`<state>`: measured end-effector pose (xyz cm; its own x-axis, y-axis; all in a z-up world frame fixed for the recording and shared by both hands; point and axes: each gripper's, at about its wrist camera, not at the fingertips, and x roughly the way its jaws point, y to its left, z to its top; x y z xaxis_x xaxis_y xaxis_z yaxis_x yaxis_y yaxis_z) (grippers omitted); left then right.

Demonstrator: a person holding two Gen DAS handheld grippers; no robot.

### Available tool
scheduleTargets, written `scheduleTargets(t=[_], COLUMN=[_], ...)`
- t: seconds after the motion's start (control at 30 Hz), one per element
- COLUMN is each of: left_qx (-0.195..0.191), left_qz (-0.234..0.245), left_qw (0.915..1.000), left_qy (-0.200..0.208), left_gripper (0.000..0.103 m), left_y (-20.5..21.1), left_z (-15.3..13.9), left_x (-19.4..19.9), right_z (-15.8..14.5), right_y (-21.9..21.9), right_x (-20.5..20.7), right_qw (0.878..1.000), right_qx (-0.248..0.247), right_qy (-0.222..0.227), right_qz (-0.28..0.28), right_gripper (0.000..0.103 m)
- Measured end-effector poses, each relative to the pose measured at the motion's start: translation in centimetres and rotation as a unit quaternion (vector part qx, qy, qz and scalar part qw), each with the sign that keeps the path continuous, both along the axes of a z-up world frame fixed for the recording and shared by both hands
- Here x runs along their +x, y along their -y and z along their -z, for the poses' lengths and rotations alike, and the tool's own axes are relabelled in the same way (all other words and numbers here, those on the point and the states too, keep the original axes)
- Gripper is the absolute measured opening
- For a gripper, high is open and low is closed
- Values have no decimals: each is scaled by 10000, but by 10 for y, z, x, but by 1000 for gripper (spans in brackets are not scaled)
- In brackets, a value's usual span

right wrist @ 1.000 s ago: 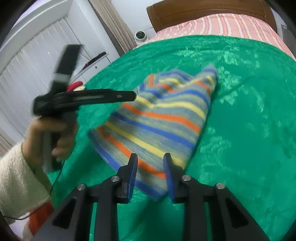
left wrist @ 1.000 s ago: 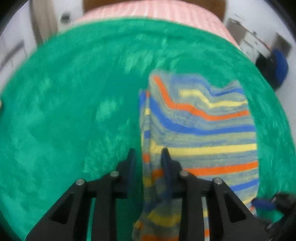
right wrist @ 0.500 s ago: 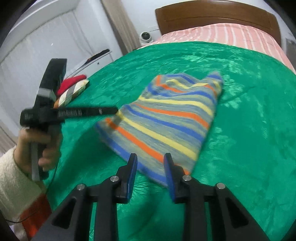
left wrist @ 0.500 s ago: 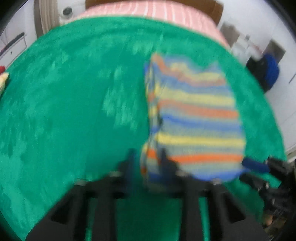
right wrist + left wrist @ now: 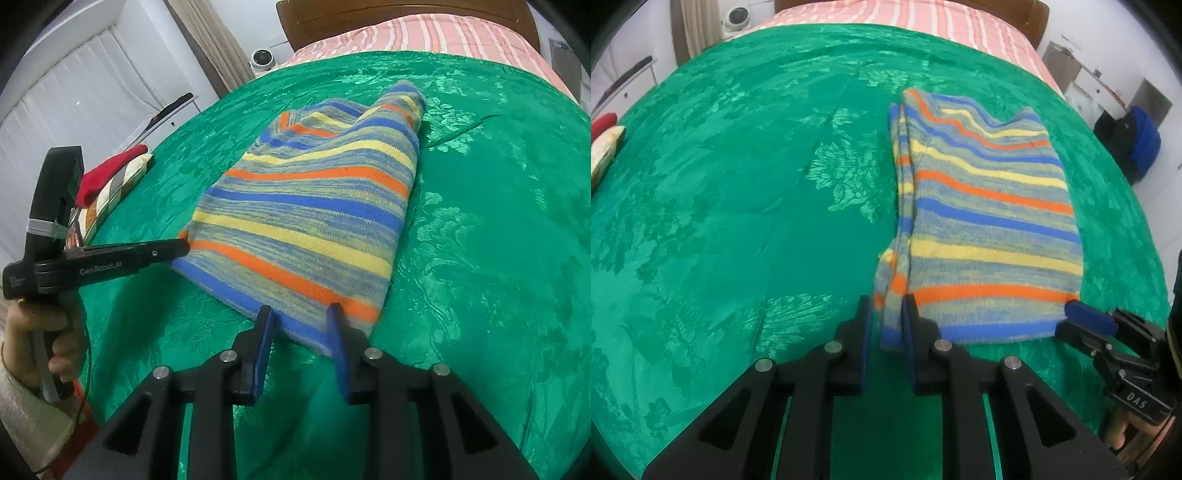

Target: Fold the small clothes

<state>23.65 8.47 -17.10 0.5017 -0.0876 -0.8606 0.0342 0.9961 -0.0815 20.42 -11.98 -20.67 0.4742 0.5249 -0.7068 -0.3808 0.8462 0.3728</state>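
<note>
Green bedspread (image 5: pixel 720 206) covers the bed w/ the striped knit garment (image 5: pixel 982 221) lying flat on it, already folded lengthwise, layered edge on its left. Looks like mid-fold — both near corners in hand. Left gripper (image 5: pixel 884 321) pinches the near-left corner; right gripper (image 5: pixel 301 325) has jaws spread around the near-right hem, cloth between them, not clamped. Next, prob.: close right, then lift both corners evenly toward the far end.

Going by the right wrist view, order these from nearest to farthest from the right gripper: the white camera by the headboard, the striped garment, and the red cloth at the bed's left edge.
From the right gripper:
1. Striped garment, hem right at its fingertips.
2. Red cloth, far left edge of the bed.
3. White camera, beyond the bed near the headboard.
</note>
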Motion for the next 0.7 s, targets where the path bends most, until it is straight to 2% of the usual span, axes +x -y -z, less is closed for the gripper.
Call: scheduleTargets(t=[0.37, 0.4, 0.47, 0.5, 0.53, 0.6, 0.7], left_qx=[191, 211, 368, 461, 499, 506, 316], left_qz=[45, 44, 38, 42, 45, 63, -76], left_qw=[9998, 9998, 9993, 9989, 9985, 9975, 9975], left_qy=[-12, -22, 34, 122, 209, 494, 629], left_gripper=[20, 25, 56, 84, 101, 103, 103], left_y=[3, 3, 1, -2, -4, -12, -29], left_z=[-3, -7, -16, -22, -27, -38, -46], left_x=[-4, -8, -16, -22, -25, -32, -27], right_z=[0, -1, -6, -9, -11, -17, -20], right_y=[1, 3, 9, 13, 18, 32, 53], right_x=[-3, -4, -9, -12, -16, -28, -38], right_qw=[10000, 10000, 9998, 9996, 9994, 9994, 9988], right_qx=[26, 47, 106, 140, 122, 171, 237], right_qy=[-12, -53, -179, -251, -303, -220, -168], right_qz=[29, 50, 70, 51, 90, 219, 402], right_gripper=[31, 31, 33, 47, 71, 86, 86])
